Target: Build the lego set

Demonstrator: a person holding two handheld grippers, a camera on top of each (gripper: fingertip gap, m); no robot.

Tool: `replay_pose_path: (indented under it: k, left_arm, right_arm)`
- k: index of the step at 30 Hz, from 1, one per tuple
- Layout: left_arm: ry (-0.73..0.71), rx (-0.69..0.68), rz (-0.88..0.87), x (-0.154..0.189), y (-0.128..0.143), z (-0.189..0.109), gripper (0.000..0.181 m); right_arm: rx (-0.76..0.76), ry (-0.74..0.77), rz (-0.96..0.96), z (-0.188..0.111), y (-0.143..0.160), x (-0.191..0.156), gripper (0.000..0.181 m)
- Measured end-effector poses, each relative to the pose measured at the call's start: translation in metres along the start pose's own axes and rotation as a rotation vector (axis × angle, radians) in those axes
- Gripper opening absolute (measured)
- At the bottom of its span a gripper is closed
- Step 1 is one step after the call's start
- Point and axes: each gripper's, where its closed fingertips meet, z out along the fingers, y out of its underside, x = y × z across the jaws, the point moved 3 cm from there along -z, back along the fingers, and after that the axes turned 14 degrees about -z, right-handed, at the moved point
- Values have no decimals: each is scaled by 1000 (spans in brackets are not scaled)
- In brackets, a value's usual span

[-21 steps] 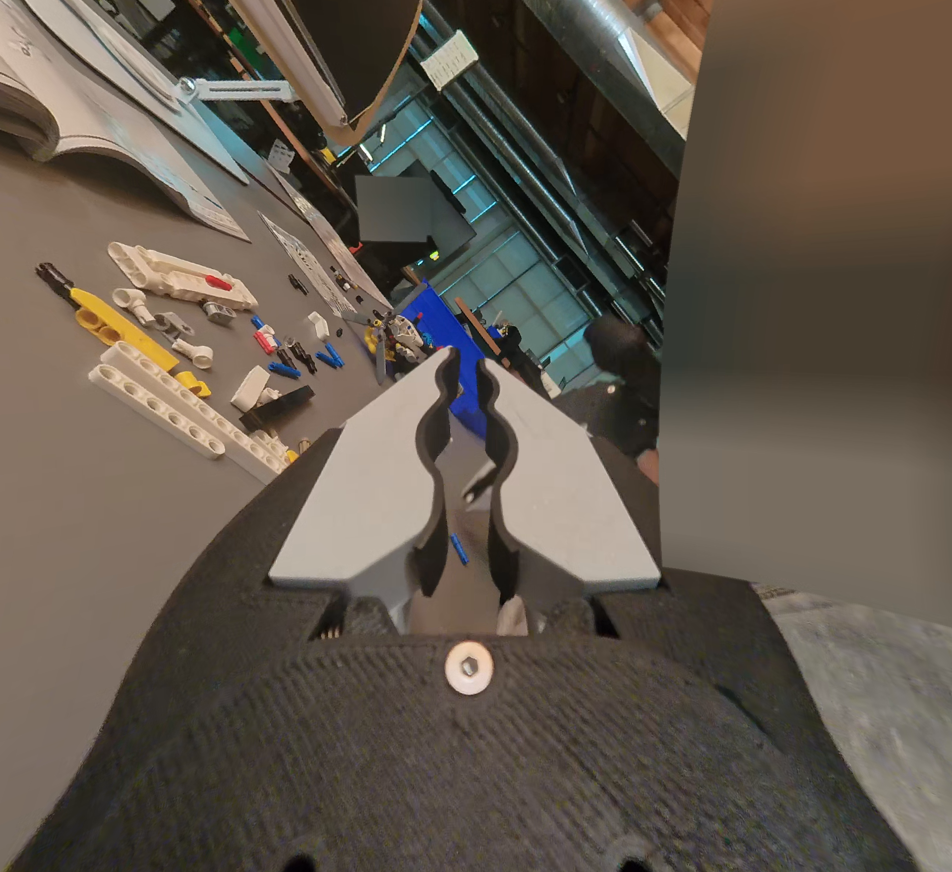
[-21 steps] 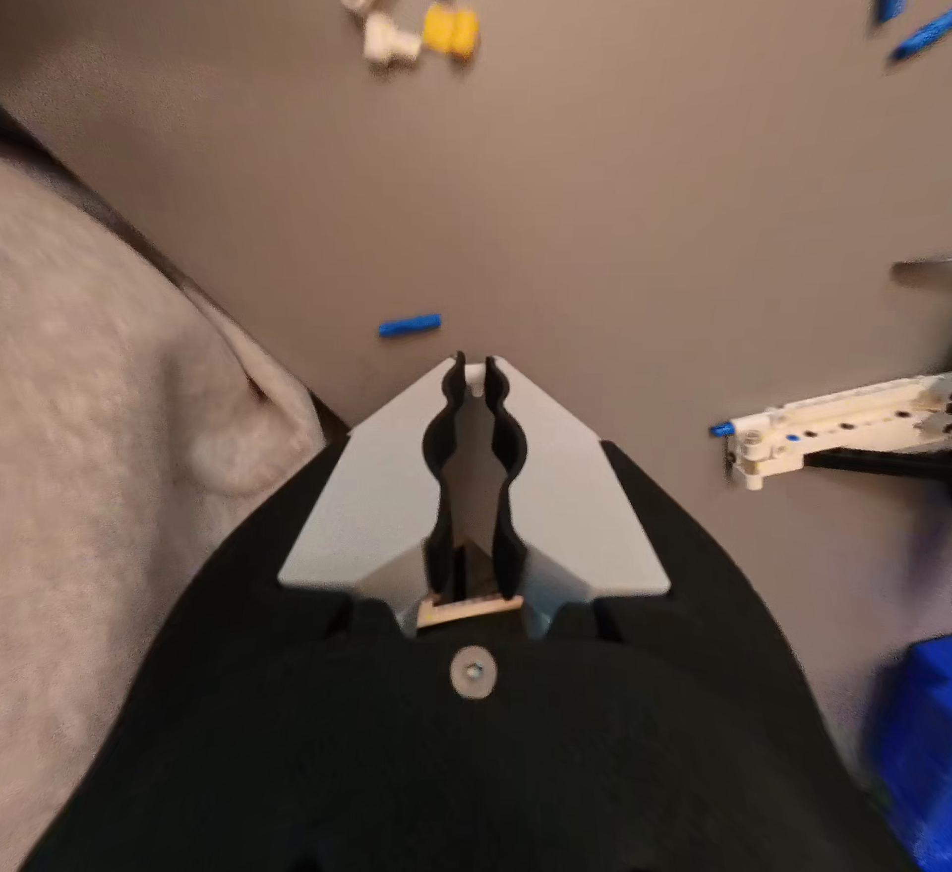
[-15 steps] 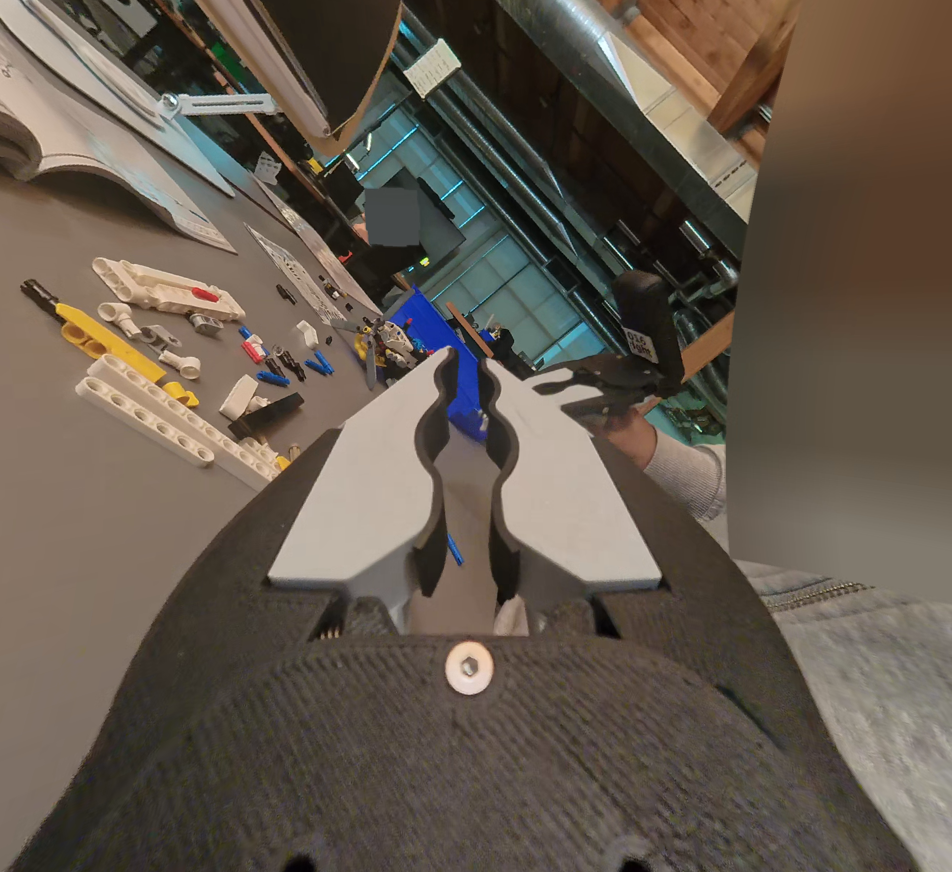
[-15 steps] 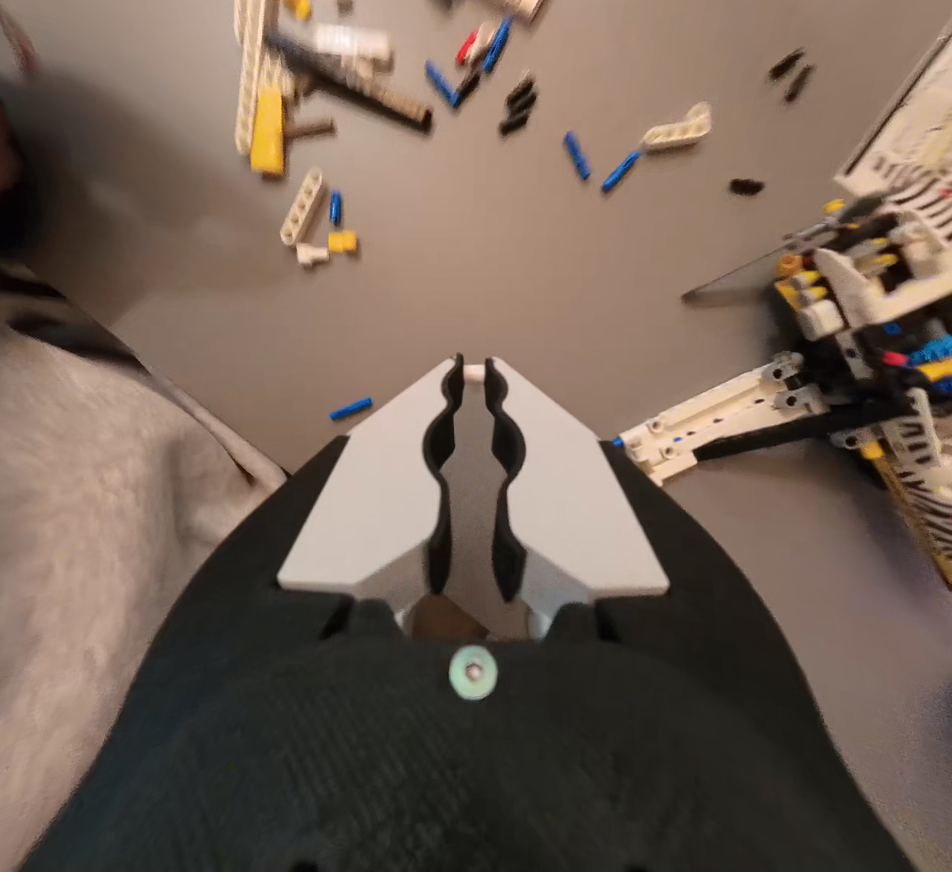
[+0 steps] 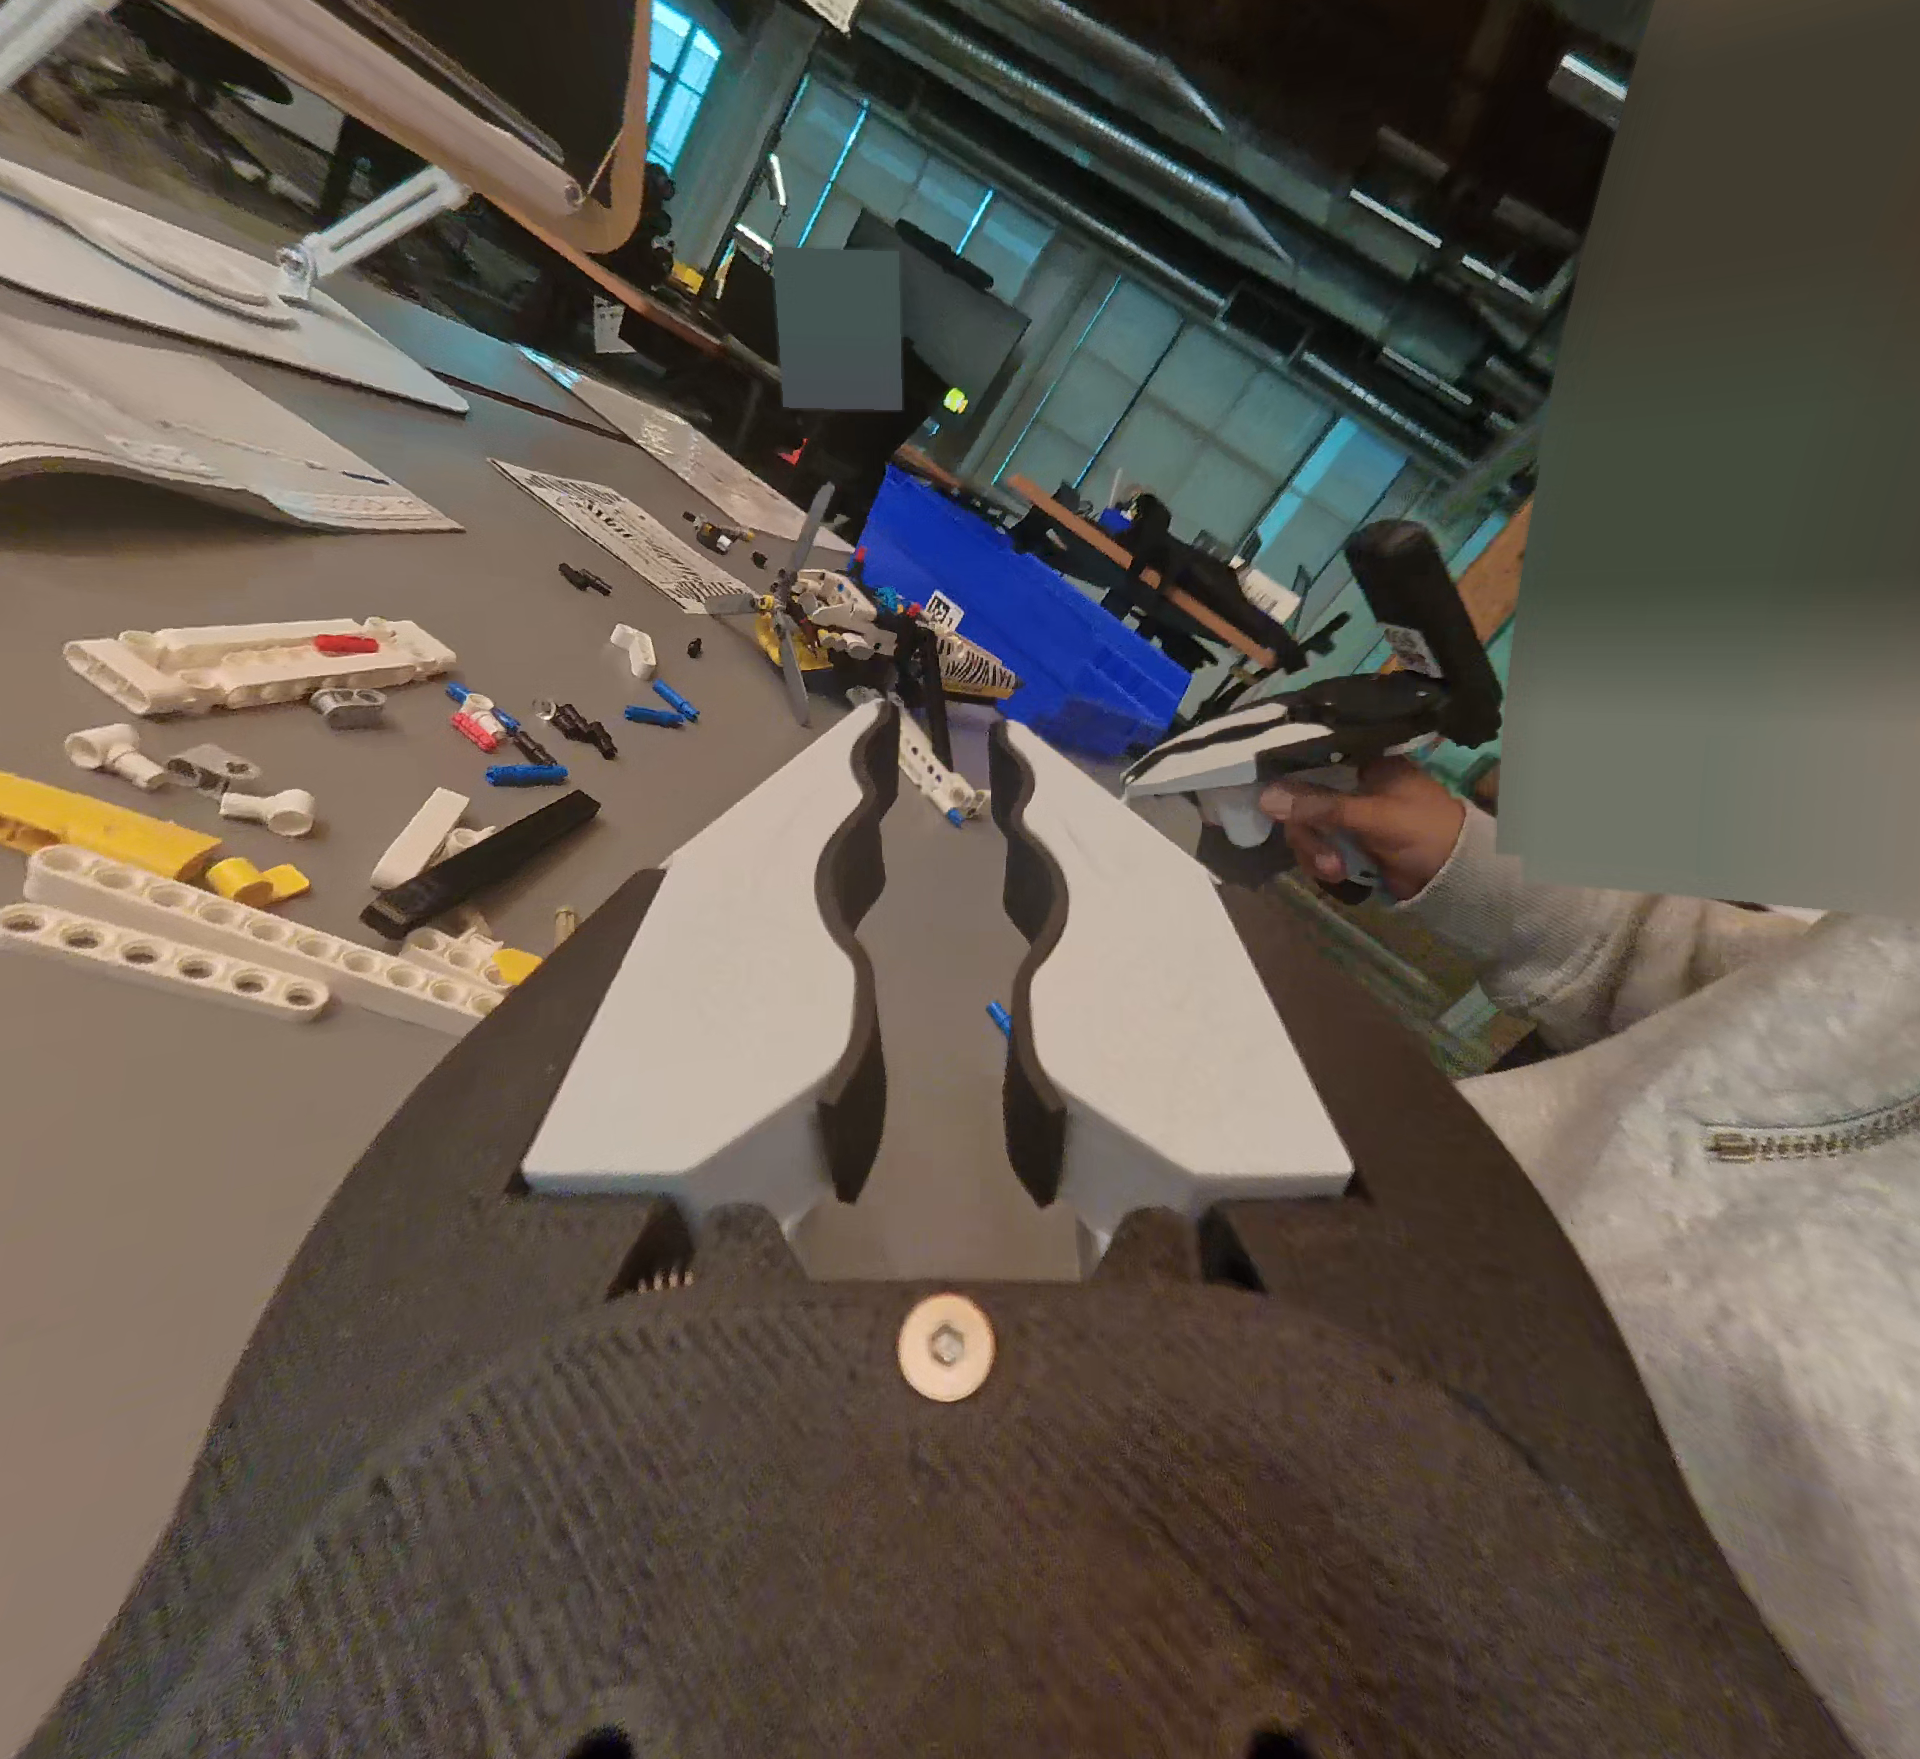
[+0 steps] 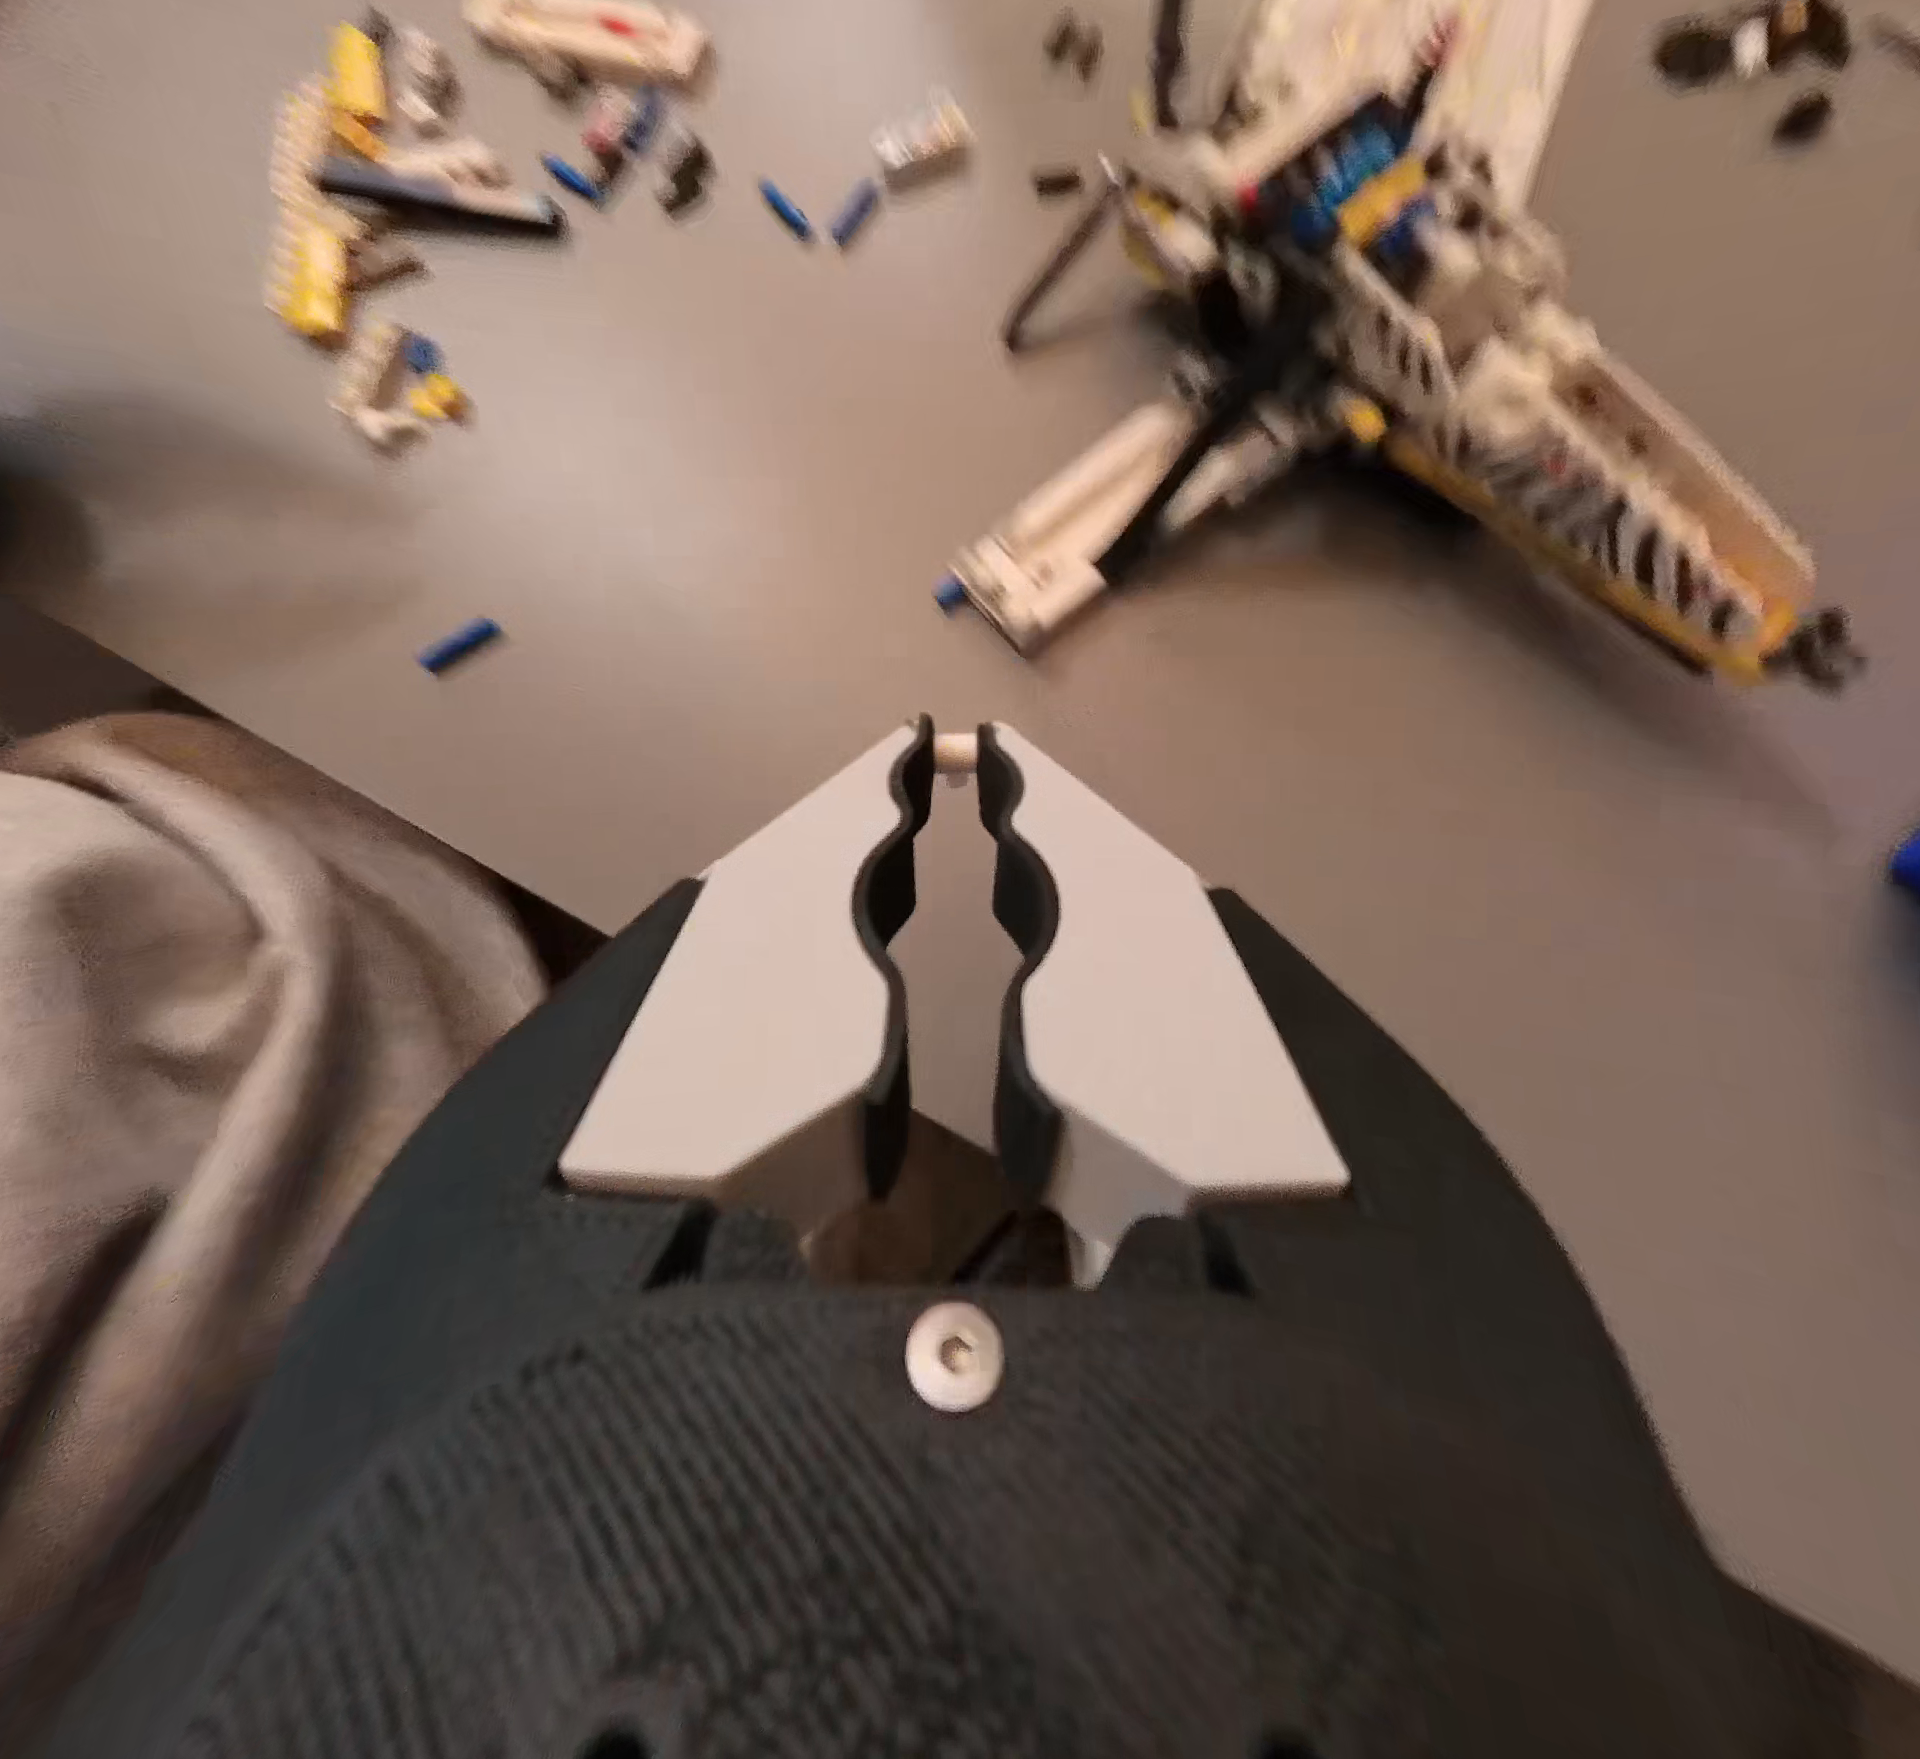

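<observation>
Evidently the right gripper [image 6: 954, 741] pinches a small pale piece [image 6: 955, 757] at its tips, held above the tabletop [image 6: 675, 483] near the model [image 6: 1382, 379], likely for fitting. The left gripper [image 5: 940, 735] hangs with fingers apart, empty, probably ready to steady it.

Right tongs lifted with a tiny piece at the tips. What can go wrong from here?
1. The right tongs pinch a small pale piece only at the very tips, above the table; it could slip out.
2. The right wrist view is motion-blurred, so fast travel toward the half-built plane may misalign the piece.
3. The left tongs are open and empty, so nothing steadies the plane; pushing a piece in could shove it.
</observation>
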Motion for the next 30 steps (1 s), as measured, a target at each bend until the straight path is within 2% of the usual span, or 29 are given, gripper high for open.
replay_pose_path:
  k: [2, 6, 10, 15, 19, 23, 25, 27, 30]
  left_arm:
    - [-3, -22, 33, 6, 7, 8, 15]
    - [7, -89, 84, 20, 25, 35, 16]
    - [32, -145, 72, 36, 41, 64, 16]
    - [36, -209, 92, 51, 65, 85, 16]
    - [-25, -226, 194, 55, 81, 89, 17]
    - [-106, -242, 279, 65, 98, 98, 25]
    - [-146, -283, 319, 68, 111, 102, 28]
    - [-201, -345, 370, 66, 127, 106, 30]
    - [-219, -383, 416, 69, 148, 110, 29]
  right_arm:
    - [7, -9, 59, 7, 24, 16, 7]
    - [34, -9, 155, 20, 46, 46, 9]
    - [27, -21, 234, 26, 58, 68, 34]
    - [159, 55, 256, -11, 63, 89, 37]
    - [264, 259, 162, -57, 92, 94, 49]
    - [280, 523, -12, -89, 157, 87, 65]
    - [266, 596, -53, -89, 201, 76, 65]
    - [201, 580, -30, -70, 256, 59, 67]
    - [59, 462, 118, -11, 369, 32, 72]
